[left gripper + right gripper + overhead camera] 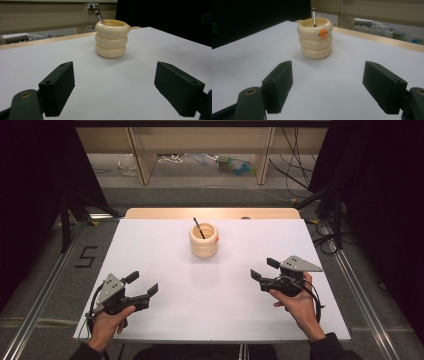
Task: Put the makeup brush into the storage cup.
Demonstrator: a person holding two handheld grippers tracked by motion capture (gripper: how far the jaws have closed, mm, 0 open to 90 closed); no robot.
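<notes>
On the white table (165, 270), toward its far edge at centre, stands a cream ringed cup (203, 241) w/ a dark pen (199, 227) leaning inside. Left gripper (144, 285) & right gripper (261, 270) sit near the front corners, both jaws wide apart, empty, well short of the cup, aimed at it.

1. Each hand carries a black two-jaw tool: the left gripper (144, 287) and the right gripper (262, 268).
2. A grey three-cornered plate with small dark holes tops each one.
3. A black cable loops from each gripper's body by the hand.
4. The fingers (58, 87) are blocky, matte black, each with a small screw hole on its upper face.
5. Brass-ringed holes mark the arms behind them.
6. Dark sleeves cover both wrists.
</notes>
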